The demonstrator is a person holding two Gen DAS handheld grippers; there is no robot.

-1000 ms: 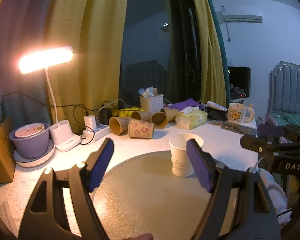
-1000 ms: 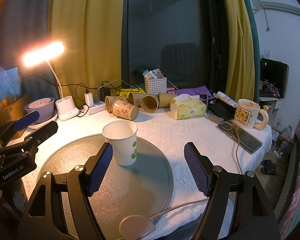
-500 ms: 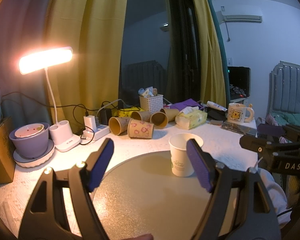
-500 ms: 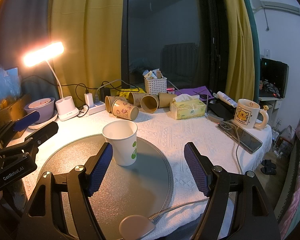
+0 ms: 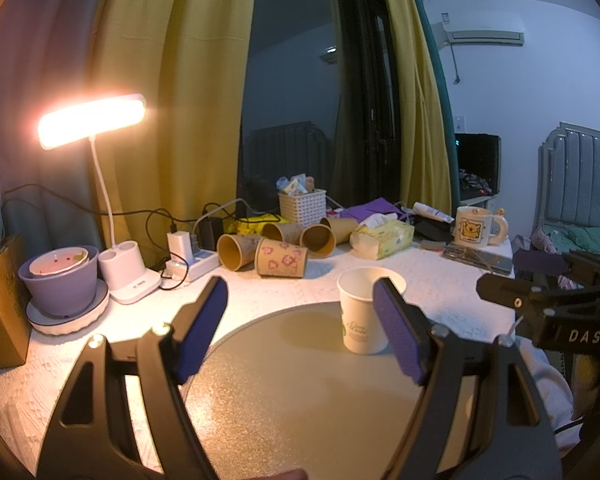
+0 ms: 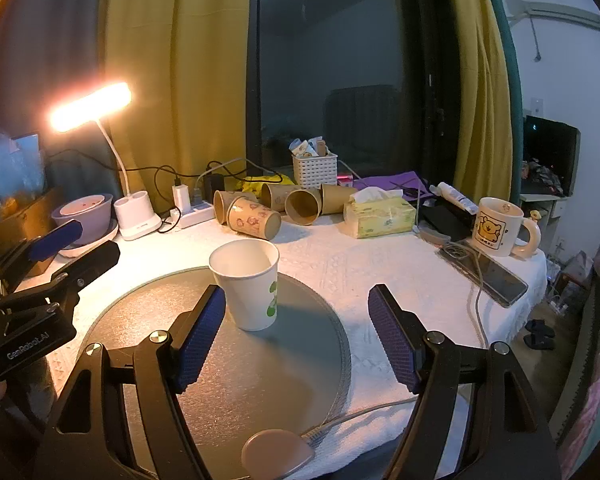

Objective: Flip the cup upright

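A: Cup position?
B: White paper cup (image 6: 247, 283) upright, mouth up, on the round mat (image 6: 148, 320). In the left view its right side is hidden behind a finger pad (image 5: 396, 336).
A: Tools?
B: Left gripper (image 5: 300, 332) and right gripper (image 6: 296, 334) both spread wide, holding nothing. Cup's inside bottom not visible; print too small to read.

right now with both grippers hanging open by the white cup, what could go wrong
The white cup already stands upright on the round mat, so the main risk is undoing that. The right gripper has one finger close beside the cup, and a sideways nudge could tip the light cup over. Pulling the right gripper back carelessly might also snag the cable running across the tablecloth to the phone.
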